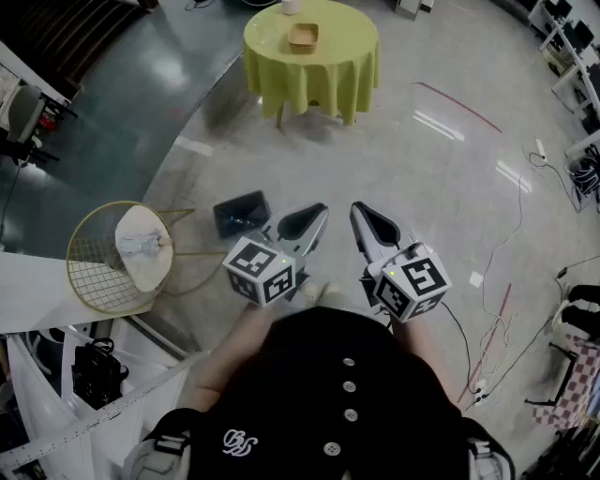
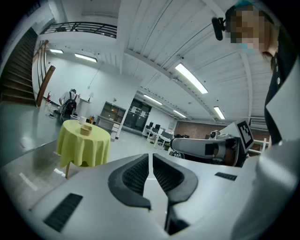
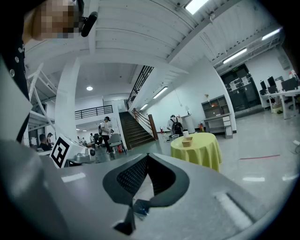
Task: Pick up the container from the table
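The container [image 1: 303,37] is a small tan tray-shaped box on a round table with a yellow-green cloth [image 1: 314,70], far ahead across the floor. A white cup [image 1: 291,7] stands behind it. Both grippers are held close to my body, well short of the table. My left gripper [image 1: 321,211] and right gripper [image 1: 357,208] are shut with nothing between the jaws. In the left gripper view the container [image 2: 86,130] sits on the table [image 2: 83,145] left of the shut gripper [image 2: 150,157]. In the right gripper view the container [image 3: 187,141] lies right of the shut gripper [image 3: 146,157].
A gold wire basket [image 1: 108,261] with a white piece in it stands at the left, and a dark flat box [image 1: 241,214] lies on the floor beside it. Cables [image 1: 502,281] run along the right. A staircase [image 3: 136,129] and people [image 3: 176,125] are in the background.
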A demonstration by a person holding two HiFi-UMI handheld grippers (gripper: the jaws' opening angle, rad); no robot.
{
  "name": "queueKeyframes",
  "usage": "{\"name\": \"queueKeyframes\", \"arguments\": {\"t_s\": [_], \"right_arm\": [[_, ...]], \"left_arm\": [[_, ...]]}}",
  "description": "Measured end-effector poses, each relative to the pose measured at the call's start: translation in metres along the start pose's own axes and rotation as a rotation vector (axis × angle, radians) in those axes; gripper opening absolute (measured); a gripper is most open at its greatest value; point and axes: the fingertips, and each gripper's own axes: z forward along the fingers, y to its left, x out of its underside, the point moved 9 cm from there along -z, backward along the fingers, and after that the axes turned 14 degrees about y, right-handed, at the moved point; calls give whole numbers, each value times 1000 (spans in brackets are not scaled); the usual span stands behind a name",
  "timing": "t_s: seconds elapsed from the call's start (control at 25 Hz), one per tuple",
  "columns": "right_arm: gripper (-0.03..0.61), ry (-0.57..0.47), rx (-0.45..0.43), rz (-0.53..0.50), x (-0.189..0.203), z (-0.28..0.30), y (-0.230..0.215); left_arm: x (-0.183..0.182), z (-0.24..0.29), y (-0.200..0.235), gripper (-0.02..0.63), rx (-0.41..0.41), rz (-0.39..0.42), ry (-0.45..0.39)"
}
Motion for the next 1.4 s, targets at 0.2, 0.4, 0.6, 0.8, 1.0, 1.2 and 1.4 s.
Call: {"name": "queueKeyframes", "arguments": {"t_s": [0.2,0.4,0.6,0.8,1.0,1.2,1.4], "right_arm": [[3,17,1,-56,-8,4,-2],[3,2,-13,-66,-9,10,-1],[3,2,-17,-66,-9,11,-1],[3,3,-10,-37,-1,7,-7],[3,27,-13,-21,6,7,-12],[3,2,-36,-14,4,7,-23],[5,-24,-39,17,1,10,-38]], "left_arm": [[0,2,-2,34,-18,-6,-10],[-1,1,4,34,-45,12,-23],[-4,4,3,34,-49,-2,-44],[-4,7,-3,34,-55,-7,-44],[-1,14,-7,34,-66,-42,-35],[-3,26,-12,34,-73,-43,-44],[-4,36,-4,34,-78,-64,-49]]}}
